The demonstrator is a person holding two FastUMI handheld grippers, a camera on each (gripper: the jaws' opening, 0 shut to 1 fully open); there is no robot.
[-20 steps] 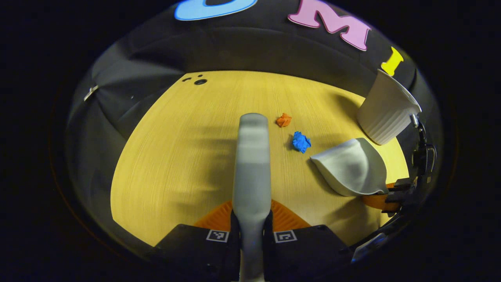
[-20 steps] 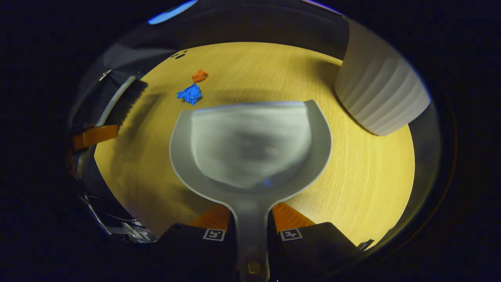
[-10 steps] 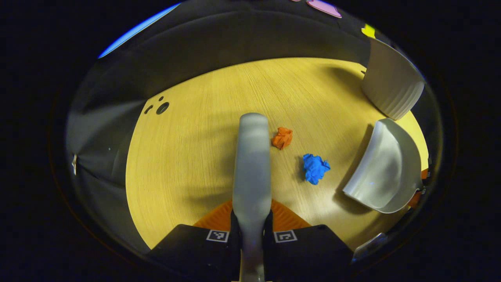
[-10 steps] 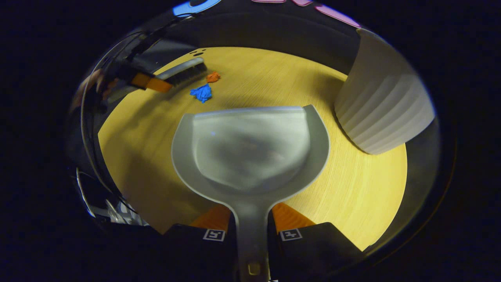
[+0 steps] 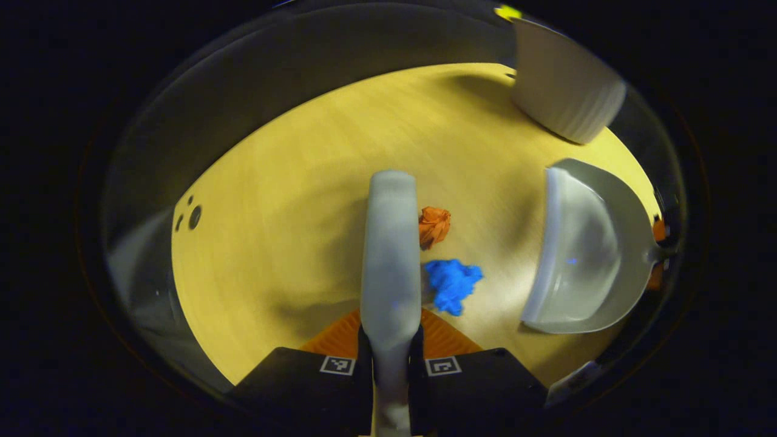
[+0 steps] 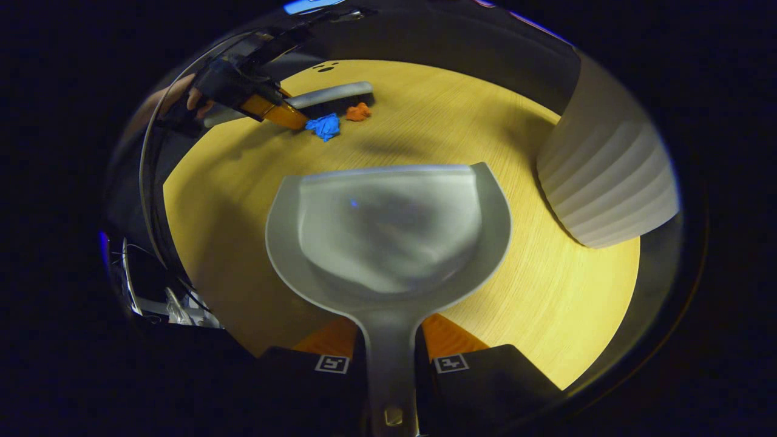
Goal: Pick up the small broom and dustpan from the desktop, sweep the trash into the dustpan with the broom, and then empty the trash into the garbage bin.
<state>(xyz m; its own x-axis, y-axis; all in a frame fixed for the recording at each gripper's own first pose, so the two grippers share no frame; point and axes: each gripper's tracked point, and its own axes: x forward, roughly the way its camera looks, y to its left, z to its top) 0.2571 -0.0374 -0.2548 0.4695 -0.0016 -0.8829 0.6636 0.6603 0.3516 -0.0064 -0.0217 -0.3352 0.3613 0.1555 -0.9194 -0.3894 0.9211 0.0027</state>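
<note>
At a booth's wooden desktop (image 5: 291, 182), a person works 2 handheld grippers over scattered trash. The left gripper (image 5: 390, 349) has both fingers pressed tight on the handle of the small grey broom (image 5: 390, 255), which runs straight forward from the fingers in the left gripper view. Just right of the broom's back lie 2 crumpled scraps — an orange scrap (image 5: 434, 225) farther out and a blue scrap (image 5: 452, 284) nearer the fingers, both right beside the broom. The grey dustpan (image 5: 583, 249) stands off to the right in that view, its open mouth turned toward the scraps, apart from them. The ribbed white garbage bin (image 5: 561, 85) sits beyond it near the desktop's far edge.

The right gripper view adds what the first cannot: the broom's dark bristles (image 6: 340, 106) resting low at the desktop, the left gripper (image 6: 285, 115) seen from outside, and part of the hand (image 6: 194, 100) holding it. There the right gripper (image 6: 391, 364) is clamped on the dustpan's narrow handle — the pan's scoop (image 6: 388, 230) looks shallow, smooth and holds no trash. The garbage bin (image 6: 607, 182) looms close on the right, beside the pan. 2 small dark holes (image 6: 326, 67) mark the desktop's far side.
</note>
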